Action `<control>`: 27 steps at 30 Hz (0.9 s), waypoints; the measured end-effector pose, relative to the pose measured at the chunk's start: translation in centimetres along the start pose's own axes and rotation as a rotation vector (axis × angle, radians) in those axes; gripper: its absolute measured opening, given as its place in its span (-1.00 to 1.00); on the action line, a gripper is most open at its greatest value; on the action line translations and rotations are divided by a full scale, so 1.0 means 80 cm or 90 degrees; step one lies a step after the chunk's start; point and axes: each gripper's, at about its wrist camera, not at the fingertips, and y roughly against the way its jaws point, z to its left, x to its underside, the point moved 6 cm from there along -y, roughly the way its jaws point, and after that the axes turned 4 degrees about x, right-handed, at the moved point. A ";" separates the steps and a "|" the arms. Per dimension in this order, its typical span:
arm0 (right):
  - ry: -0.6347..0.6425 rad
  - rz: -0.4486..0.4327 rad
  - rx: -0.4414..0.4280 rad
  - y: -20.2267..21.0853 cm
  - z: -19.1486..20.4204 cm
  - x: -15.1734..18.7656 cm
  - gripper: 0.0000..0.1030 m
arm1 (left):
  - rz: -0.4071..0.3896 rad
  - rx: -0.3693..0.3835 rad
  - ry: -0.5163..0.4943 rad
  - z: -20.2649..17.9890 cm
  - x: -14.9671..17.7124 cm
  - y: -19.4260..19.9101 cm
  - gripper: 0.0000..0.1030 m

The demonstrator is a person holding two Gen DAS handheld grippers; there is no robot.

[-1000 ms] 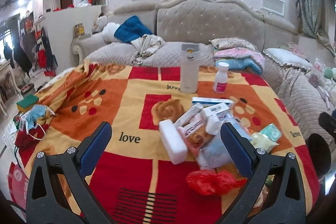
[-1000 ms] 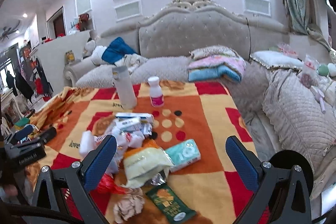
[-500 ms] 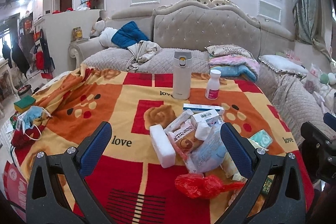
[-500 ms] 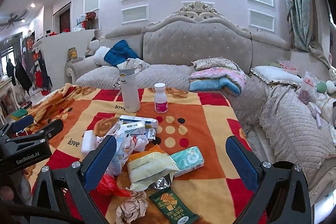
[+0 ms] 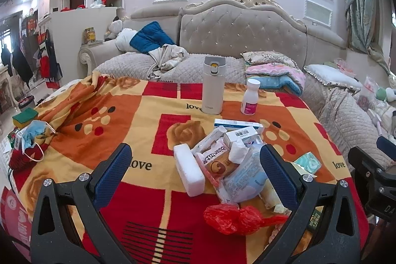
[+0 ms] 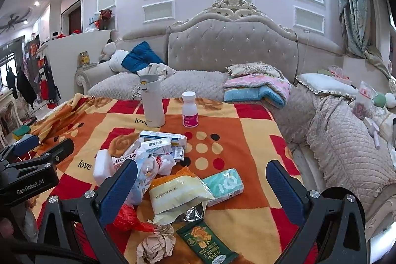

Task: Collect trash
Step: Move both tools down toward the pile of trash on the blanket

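Above the red-and-orange patterned blanket (image 5: 138,115), I am holding both grippers, left gripper (image 5: 195,162) and right gripper (image 6: 201,180), jaws spread wide, over the heap of crumpled wrappers and cartons (image 6: 158,165).

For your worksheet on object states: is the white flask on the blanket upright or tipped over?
Upright. The flask stands on its base on the blanket, lid on top, beside the small bottle.

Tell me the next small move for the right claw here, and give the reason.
Probably lower the right claw onto the yellow pouch. Both claws are open and hold nothing; the pouch lies on top of the trash pile, about midway between the right claw's fingers, with the teal tissue pack beside it.
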 end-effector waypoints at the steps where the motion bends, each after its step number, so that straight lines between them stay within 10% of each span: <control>1: 0.000 0.001 0.001 -0.001 -0.001 0.001 1.00 | 0.001 0.001 0.000 -0.001 0.001 -0.001 0.99; 27: -0.010 0.024 0.014 -0.015 -0.019 0.008 1.00 | 0.022 0.019 0.001 -0.024 0.011 -0.014 0.99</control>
